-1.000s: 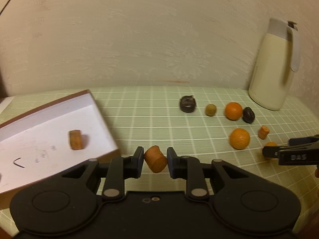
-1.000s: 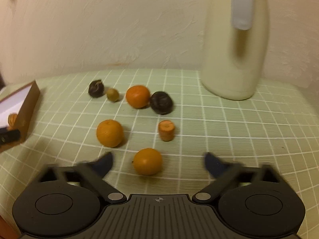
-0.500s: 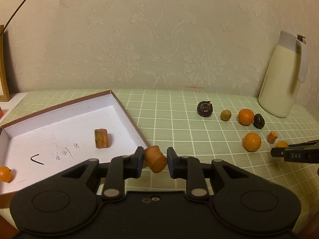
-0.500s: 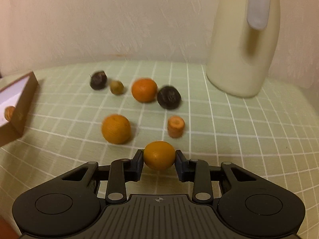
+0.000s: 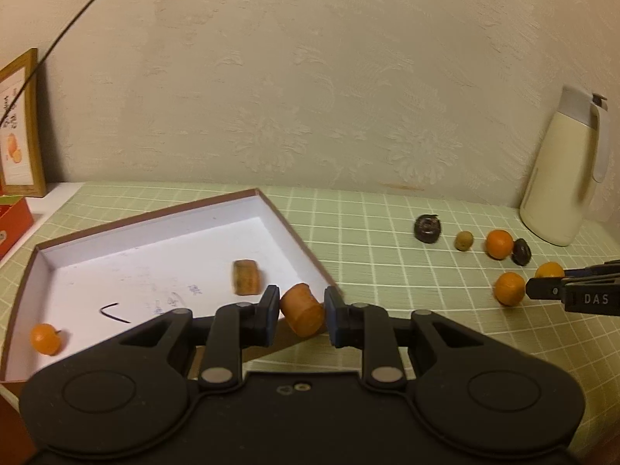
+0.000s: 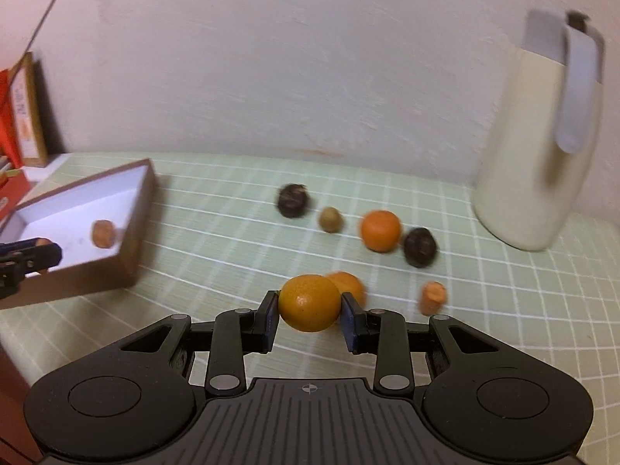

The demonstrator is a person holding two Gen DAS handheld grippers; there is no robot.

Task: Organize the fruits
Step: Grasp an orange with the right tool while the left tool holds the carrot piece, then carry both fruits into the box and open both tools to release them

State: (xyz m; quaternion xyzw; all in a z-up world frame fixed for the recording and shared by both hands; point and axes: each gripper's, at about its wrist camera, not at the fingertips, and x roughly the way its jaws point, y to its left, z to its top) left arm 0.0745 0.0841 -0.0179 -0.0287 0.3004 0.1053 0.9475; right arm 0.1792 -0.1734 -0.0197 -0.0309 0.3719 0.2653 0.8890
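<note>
My left gripper is shut on an orange carrot chunk, held above the near right rim of the white-lined box. The box holds another carrot chunk and a small orange. My right gripper is shut on a small orange, lifted off the green checked cloth. It also shows in the left wrist view at the right. On the cloth lie two oranges, two dark fruits, a small green-brown fruit and a carrot chunk.
A cream thermos jug stands at the back right against the wall. A framed picture and a red box stand at the far left beyond the cloth.
My right gripper closed on the small orange and lifted it off the cloth. My left gripper rose and swung left with the carrot chunk, showing more of the box.
</note>
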